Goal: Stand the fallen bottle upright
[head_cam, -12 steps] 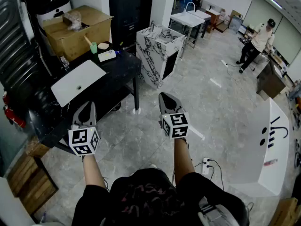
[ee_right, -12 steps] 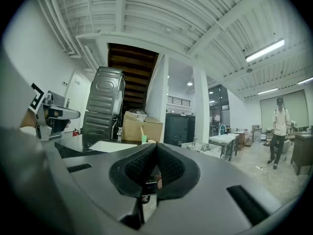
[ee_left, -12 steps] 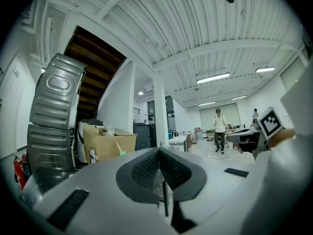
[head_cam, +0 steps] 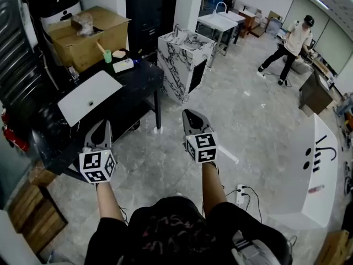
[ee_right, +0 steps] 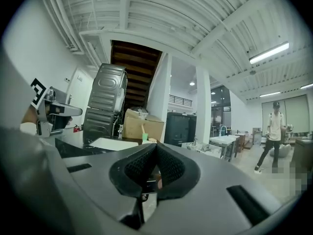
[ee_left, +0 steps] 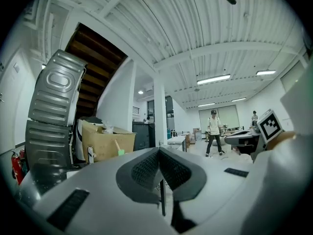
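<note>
One black table [head_cam: 144, 81] at left, bearing cardboard box [head_cam: 88, 35], white panel [head_cam: 90, 96], small items. Left gripper [head_cam: 101, 123], right gripper [head_cam: 190, 114]: level over floor, well short of table, jaws pressed together, nothing between. Fallen bottle [head_cam: 123, 65]: apparently white one lying beside green cup [head_cam: 108, 56]. Step closer, part jaws, grasp body, pivot onto base.

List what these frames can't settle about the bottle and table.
- Bottle, head view: too small to tell cap end or label.
- Bottle, left gripper view: out of sight behind the body of the left gripper.
- Box contents, head view: only a crumpled lump, too small to name.
- Table near end, head view: dark, partly covered by the left gripper.
</note>
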{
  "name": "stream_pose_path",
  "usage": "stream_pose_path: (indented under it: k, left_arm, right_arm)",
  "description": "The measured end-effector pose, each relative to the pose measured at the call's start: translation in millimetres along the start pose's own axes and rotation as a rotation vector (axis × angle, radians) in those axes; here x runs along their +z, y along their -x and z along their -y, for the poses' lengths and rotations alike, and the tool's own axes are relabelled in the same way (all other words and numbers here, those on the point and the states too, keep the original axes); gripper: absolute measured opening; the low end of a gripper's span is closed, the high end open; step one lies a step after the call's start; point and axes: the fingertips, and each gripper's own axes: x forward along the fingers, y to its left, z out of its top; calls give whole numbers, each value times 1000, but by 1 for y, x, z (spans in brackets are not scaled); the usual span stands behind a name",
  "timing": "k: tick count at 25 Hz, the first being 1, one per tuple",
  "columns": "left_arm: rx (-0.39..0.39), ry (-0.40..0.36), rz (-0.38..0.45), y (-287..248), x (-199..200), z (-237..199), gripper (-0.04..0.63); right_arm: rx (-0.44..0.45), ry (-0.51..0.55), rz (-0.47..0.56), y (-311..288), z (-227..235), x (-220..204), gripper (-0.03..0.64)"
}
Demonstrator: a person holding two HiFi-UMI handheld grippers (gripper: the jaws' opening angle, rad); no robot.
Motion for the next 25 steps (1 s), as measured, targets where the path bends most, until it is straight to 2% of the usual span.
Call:
stream_pose_path:
  k: [13, 19, 25]
  left_arm:
    - [-35, 11, -37, -28, -23, 8, 17]
    - [-37, 5, -62, -68, -30, -1, 17]
    - [-25, 8, -102, -131, -48, -22, 17]
  right_arm:
    - [-10, -1, -23, -17, 12, -19, 15]
    - [4, -23, -25, -59, 27, -24, 15]
    - [19, -35, -46, -125, 48, -37, 15]
